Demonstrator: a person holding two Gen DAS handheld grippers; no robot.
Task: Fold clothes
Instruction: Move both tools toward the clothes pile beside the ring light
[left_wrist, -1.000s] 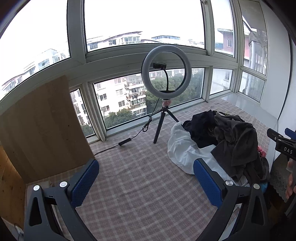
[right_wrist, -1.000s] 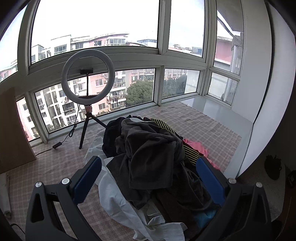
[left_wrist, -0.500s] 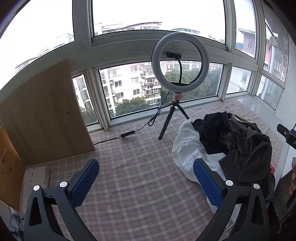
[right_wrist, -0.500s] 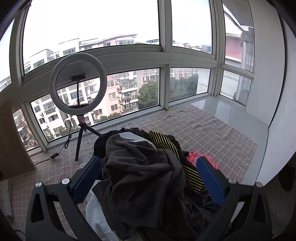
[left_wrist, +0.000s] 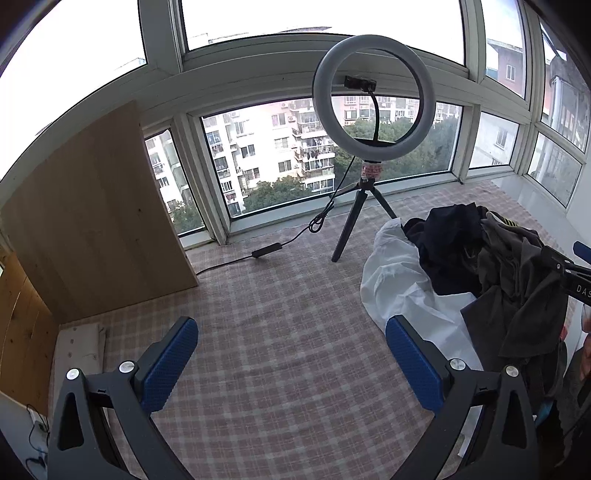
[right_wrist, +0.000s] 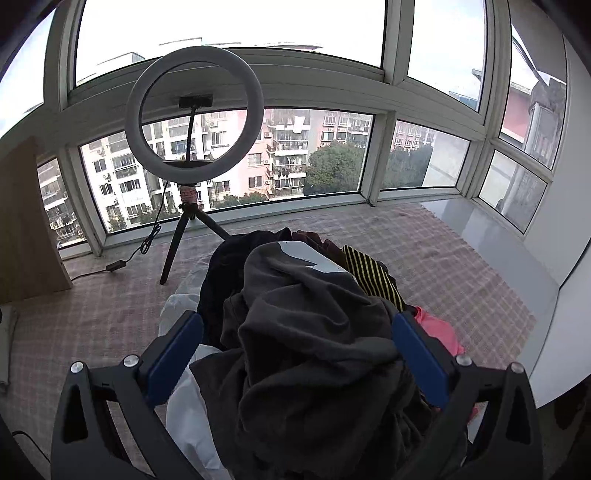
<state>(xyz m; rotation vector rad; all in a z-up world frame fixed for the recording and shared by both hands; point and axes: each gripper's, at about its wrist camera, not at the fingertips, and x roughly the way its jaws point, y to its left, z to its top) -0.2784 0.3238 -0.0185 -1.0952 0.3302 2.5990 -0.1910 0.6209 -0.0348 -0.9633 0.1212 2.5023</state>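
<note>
The right gripper (right_wrist: 295, 354), with blue-padded jaws spread wide, is held over the heap of crumpled clothes (right_wrist: 303, 332), whose dark grey garment (right_wrist: 314, 350) is seen bulging up between the pads, though contact cannot be told. The left gripper (left_wrist: 291, 363), jaws likewise apart and empty, is held over the bare pink-and-white checked cloth (left_wrist: 280, 302), with the heap off to its right, beyond the right-hand pad. Behind the heap, a white ring light on a black tripod (left_wrist: 373, 92) is stood before the window.
</note>
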